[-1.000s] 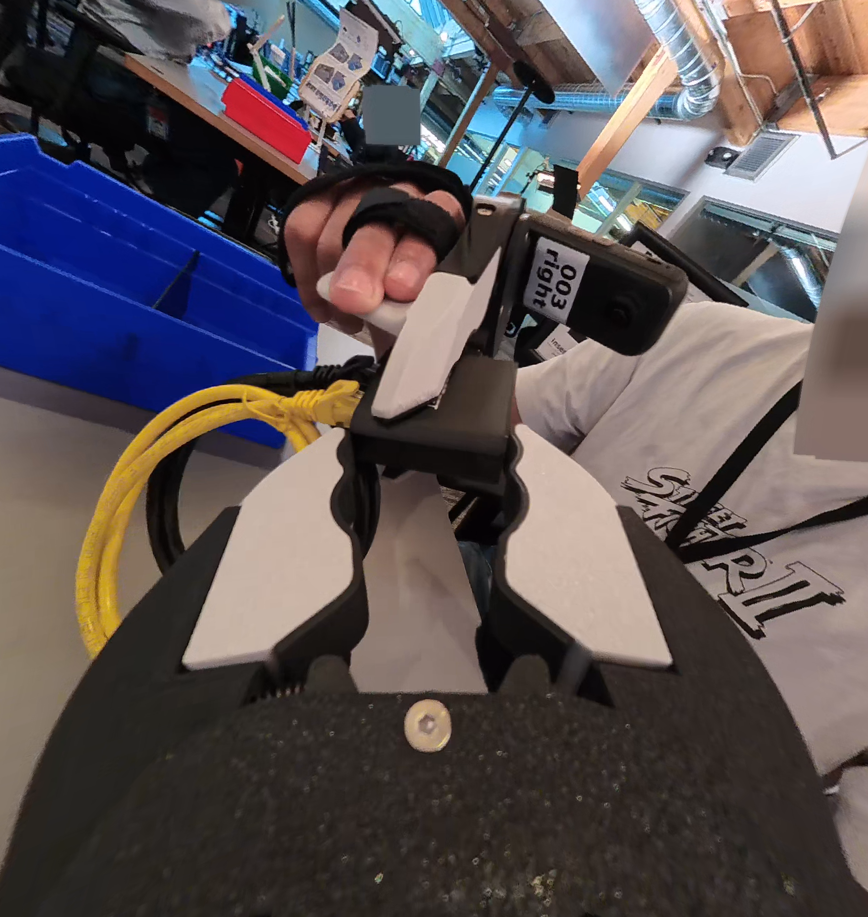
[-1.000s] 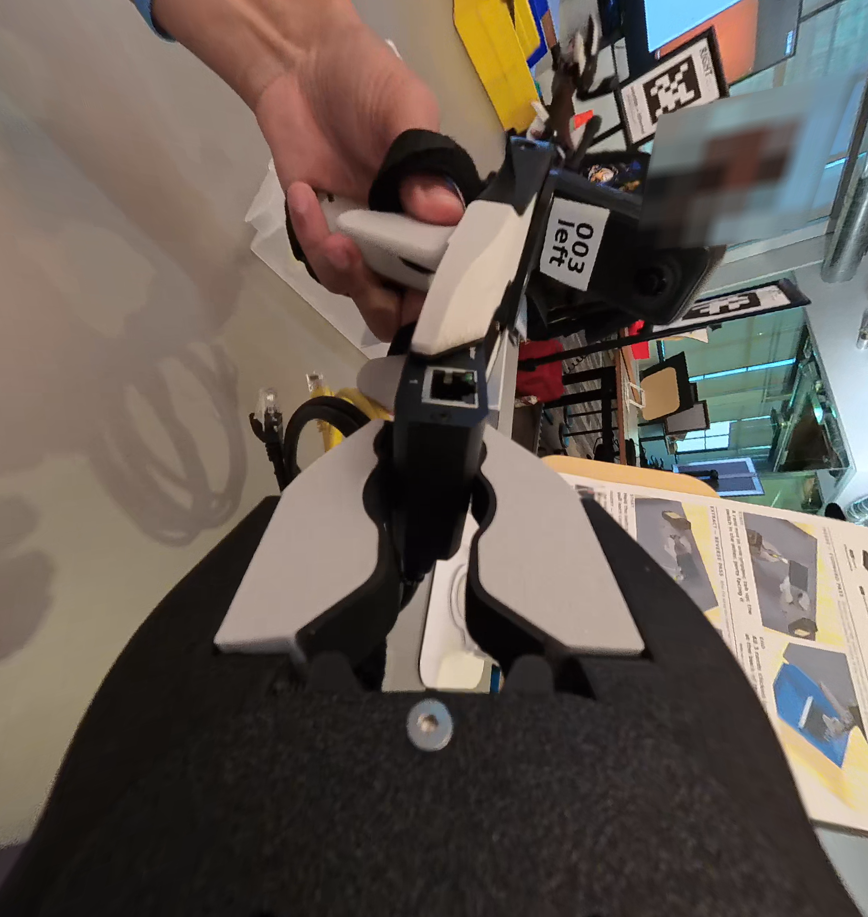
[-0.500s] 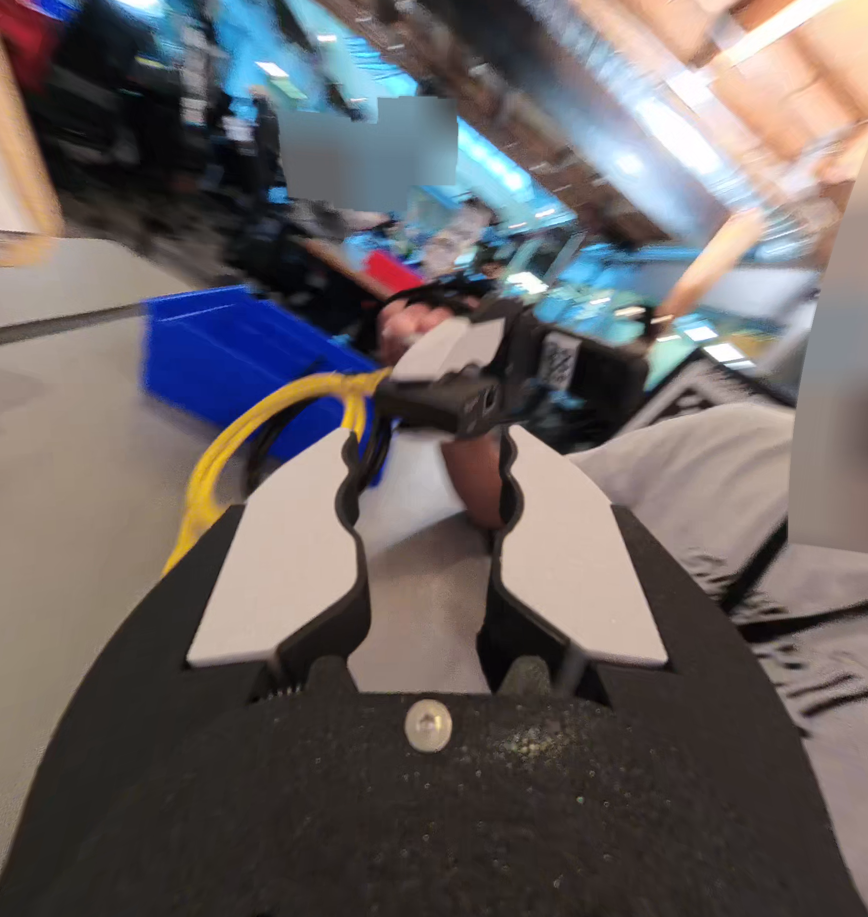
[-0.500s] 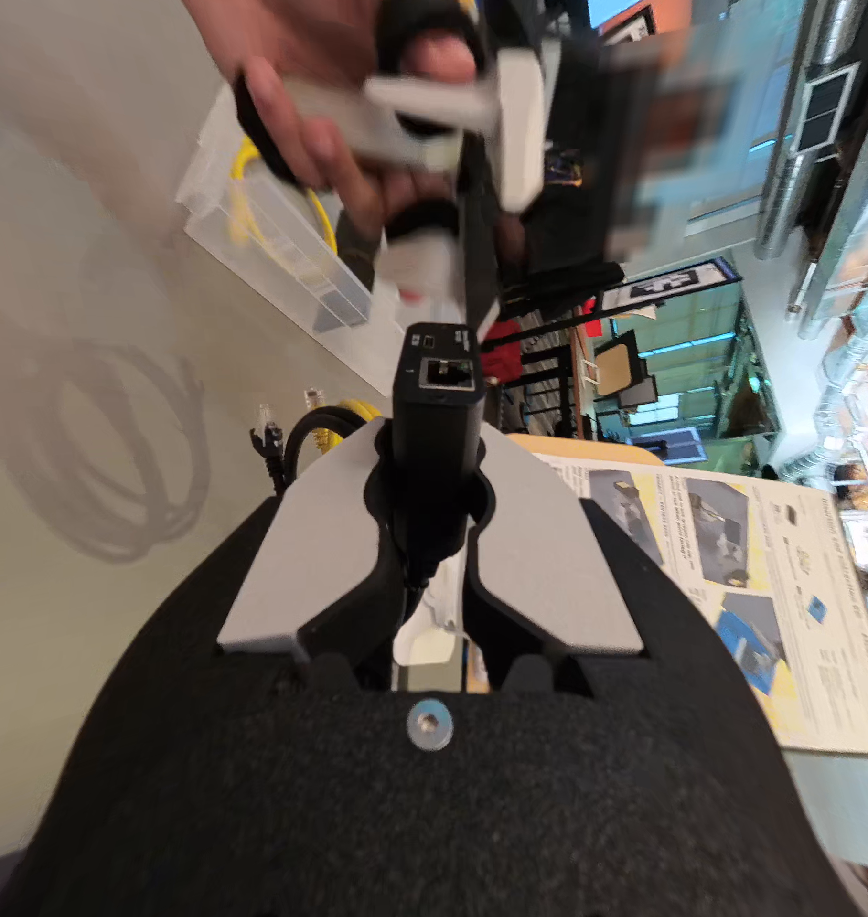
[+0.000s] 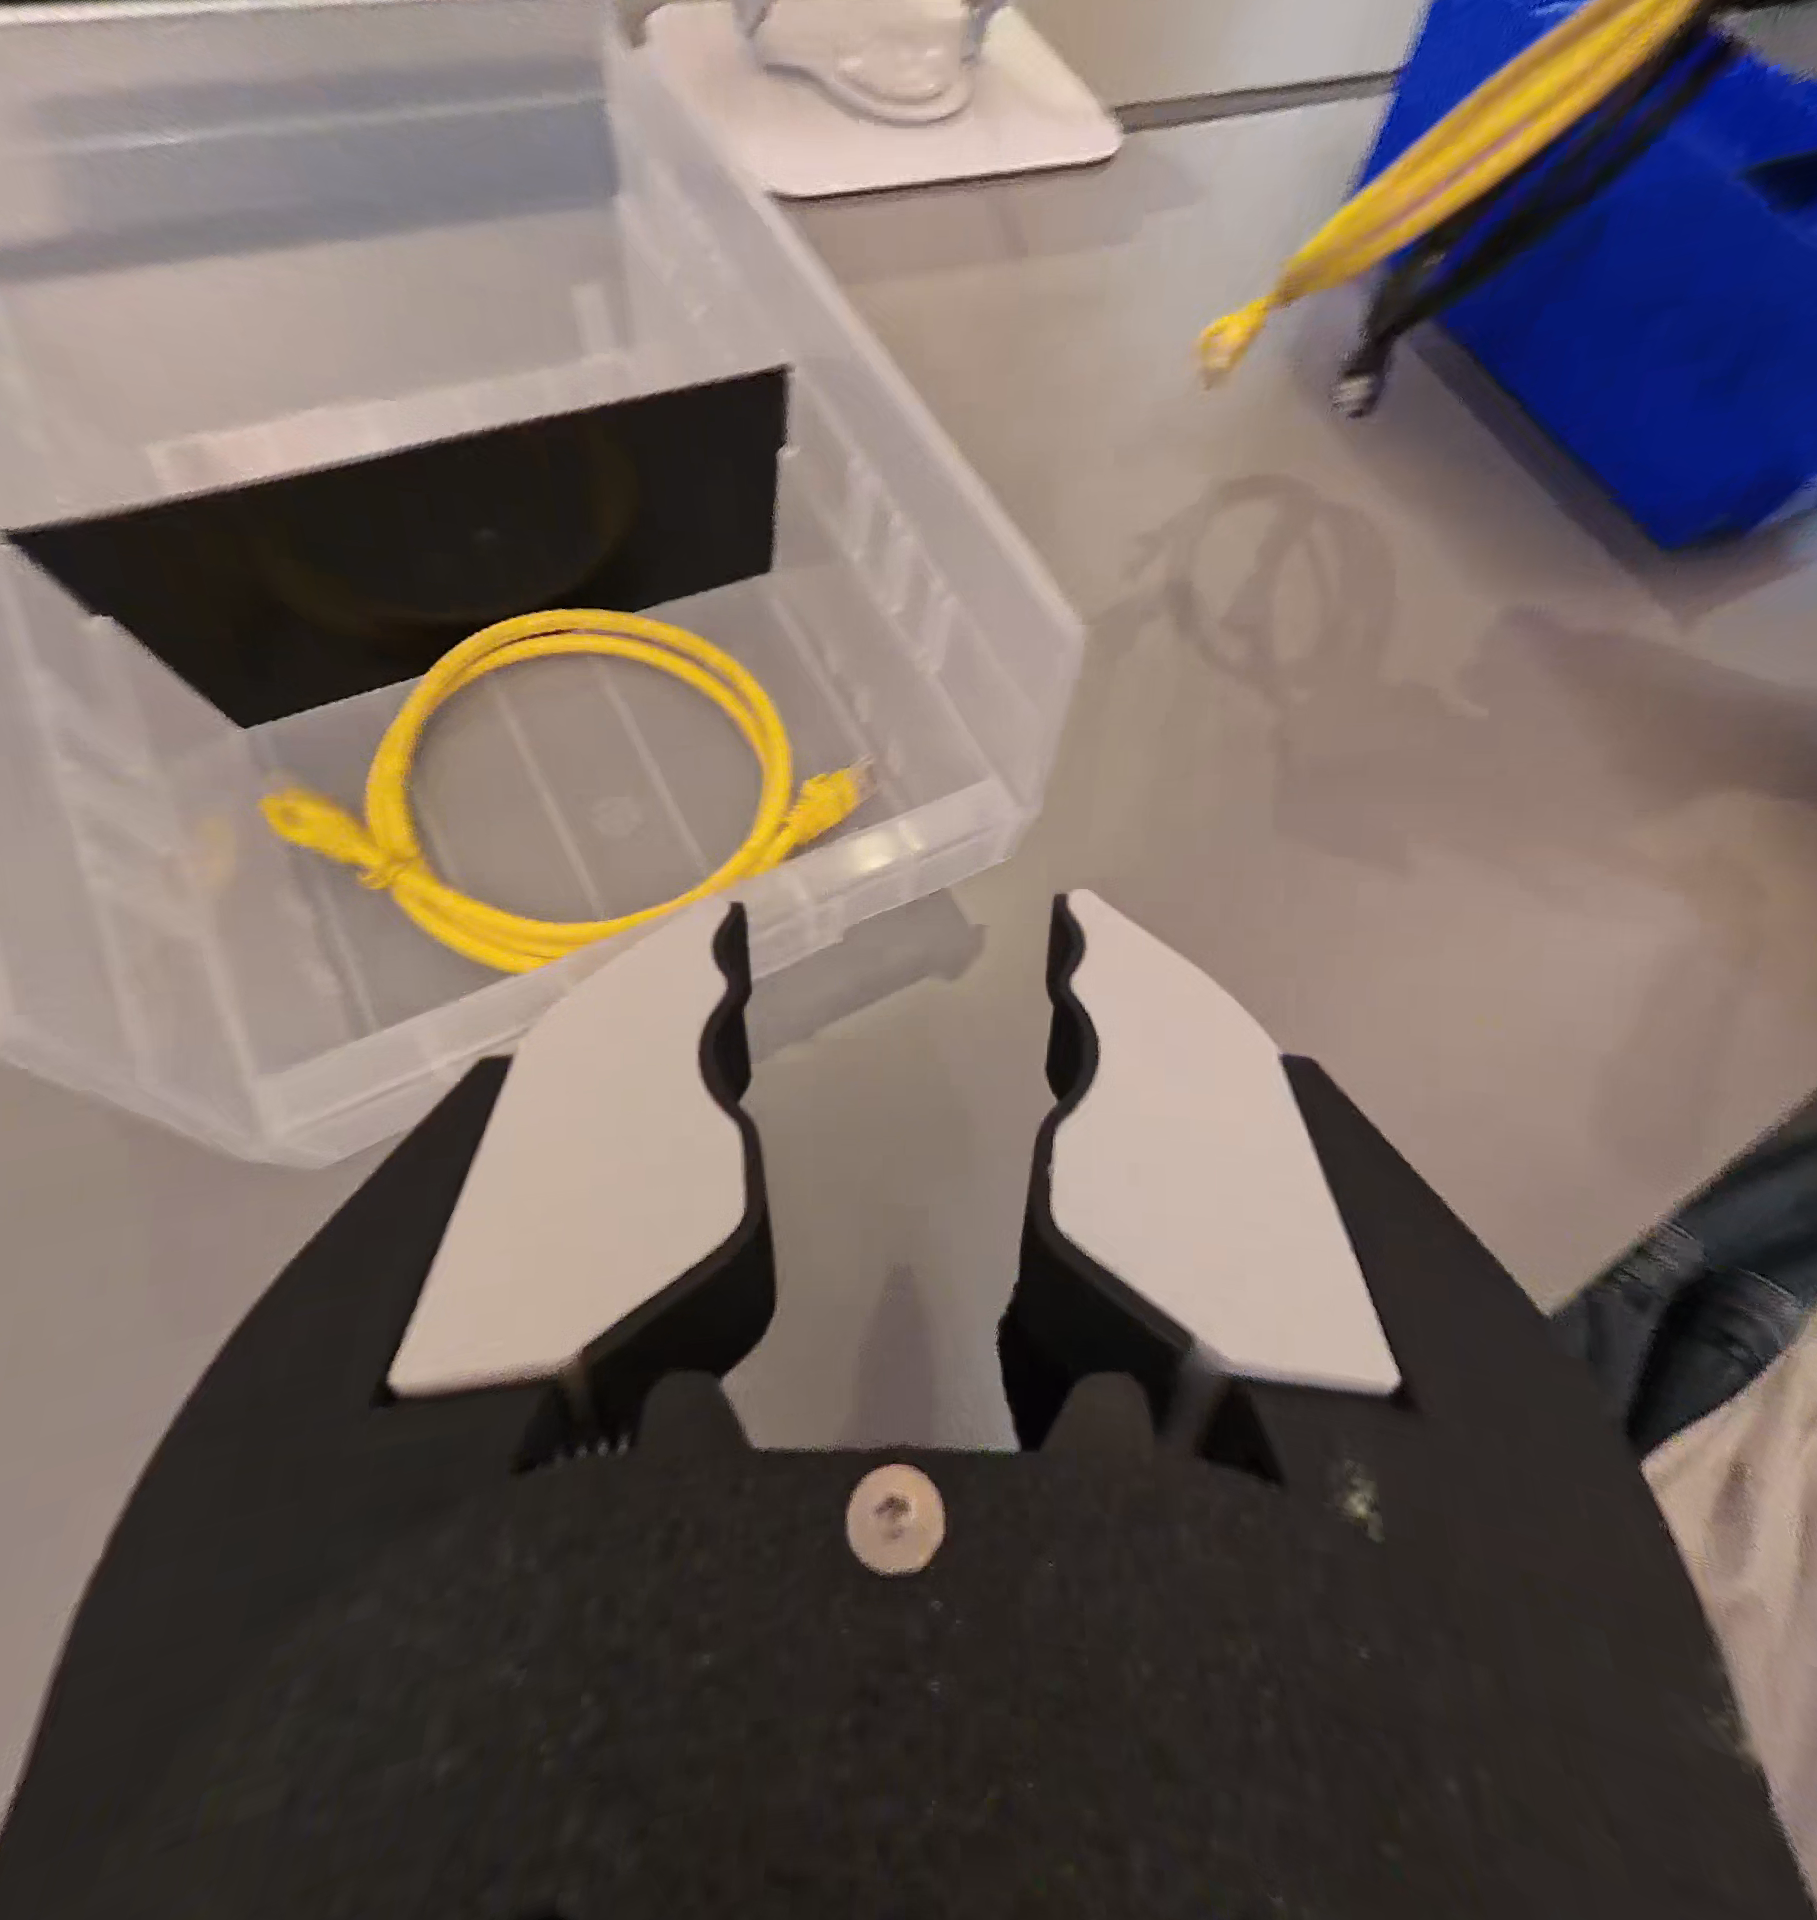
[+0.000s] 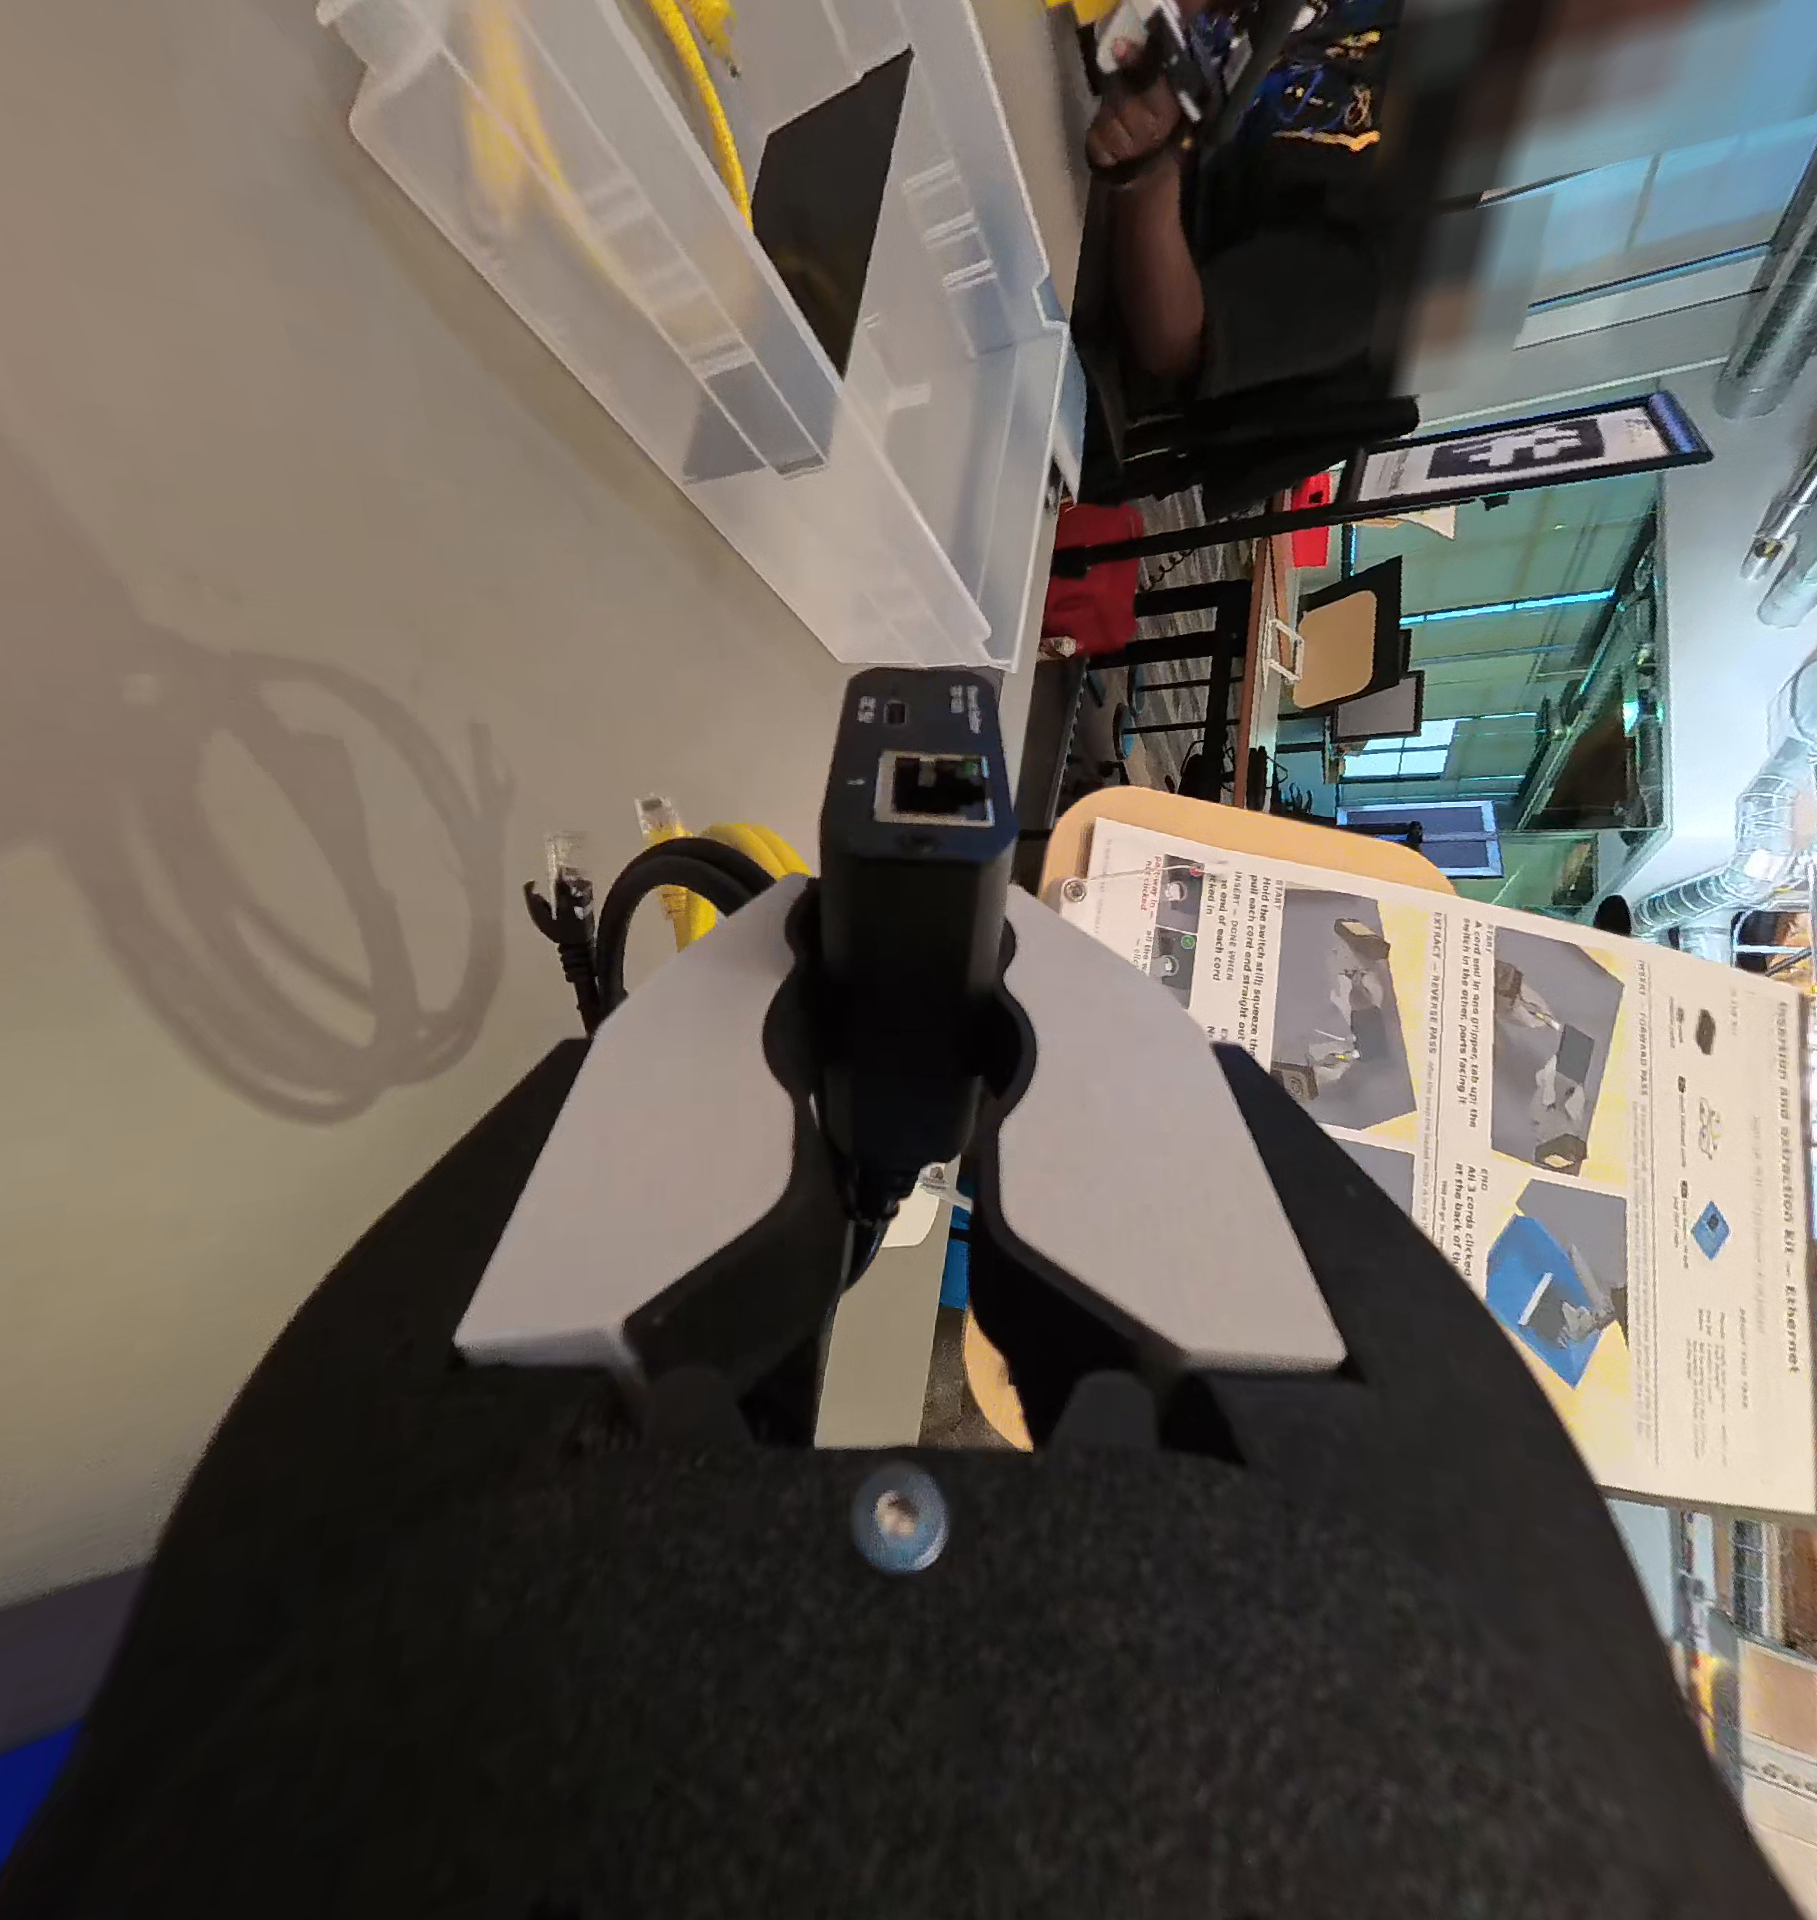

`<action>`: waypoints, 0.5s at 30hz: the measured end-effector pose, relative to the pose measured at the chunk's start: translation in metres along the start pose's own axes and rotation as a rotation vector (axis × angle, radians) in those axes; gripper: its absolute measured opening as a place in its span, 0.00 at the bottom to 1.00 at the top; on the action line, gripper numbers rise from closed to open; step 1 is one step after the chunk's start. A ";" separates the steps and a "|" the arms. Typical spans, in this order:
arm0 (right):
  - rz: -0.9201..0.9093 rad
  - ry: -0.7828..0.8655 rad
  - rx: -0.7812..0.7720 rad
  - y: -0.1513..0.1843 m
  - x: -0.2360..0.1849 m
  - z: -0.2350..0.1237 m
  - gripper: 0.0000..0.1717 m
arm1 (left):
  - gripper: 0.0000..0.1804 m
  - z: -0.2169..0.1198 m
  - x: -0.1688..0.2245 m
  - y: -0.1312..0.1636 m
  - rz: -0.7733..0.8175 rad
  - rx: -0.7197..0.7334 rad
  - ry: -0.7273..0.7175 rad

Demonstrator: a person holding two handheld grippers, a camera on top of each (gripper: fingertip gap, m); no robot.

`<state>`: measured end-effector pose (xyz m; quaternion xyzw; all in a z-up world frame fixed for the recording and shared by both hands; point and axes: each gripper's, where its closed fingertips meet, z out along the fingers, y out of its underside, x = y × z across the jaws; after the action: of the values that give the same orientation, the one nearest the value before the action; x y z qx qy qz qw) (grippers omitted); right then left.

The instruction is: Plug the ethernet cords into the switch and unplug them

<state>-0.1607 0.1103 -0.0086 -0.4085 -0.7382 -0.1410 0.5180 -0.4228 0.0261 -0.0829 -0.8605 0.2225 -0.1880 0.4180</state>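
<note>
The clear plastic storage bin (image 5: 935, 582) sits open on the grey tabletop (image 5: 1403, 935), keeping a coiled yellow ethernet cord (image 5: 571, 790) within easy reach. Just short of its near wall hangs the left gripper (image 5: 896, 935), jaws spread wide with nothing between them, probably so it can pick up that coil. The right gripper (image 6: 909, 997) clamps both pads on the black box-shaped switch (image 6: 909, 894), its empty port facing outward for plugging. Beside it dangle two loose plugs, one yellow (image 6: 660, 831) and one black (image 6: 566, 883).
</note>
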 end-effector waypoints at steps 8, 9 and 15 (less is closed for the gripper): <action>0.005 -0.013 -0.033 0.010 -0.001 -0.002 0.15 | 0.28 0.066 -0.018 -0.021 0.055 -0.236 0.108; 0.009 -0.011 -0.036 0.012 0.000 -0.003 0.15 | 0.27 0.074 -0.018 -0.019 0.112 -0.290 0.140; 0.026 -0.008 -0.043 0.017 0.003 -0.007 0.15 | 0.27 0.102 -0.017 0.008 0.267 -0.637 0.350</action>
<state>-0.1435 0.1184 -0.0063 -0.4295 -0.7319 -0.1482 0.5078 -0.3864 0.0958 -0.1505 -0.8657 0.4476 -0.1974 0.1062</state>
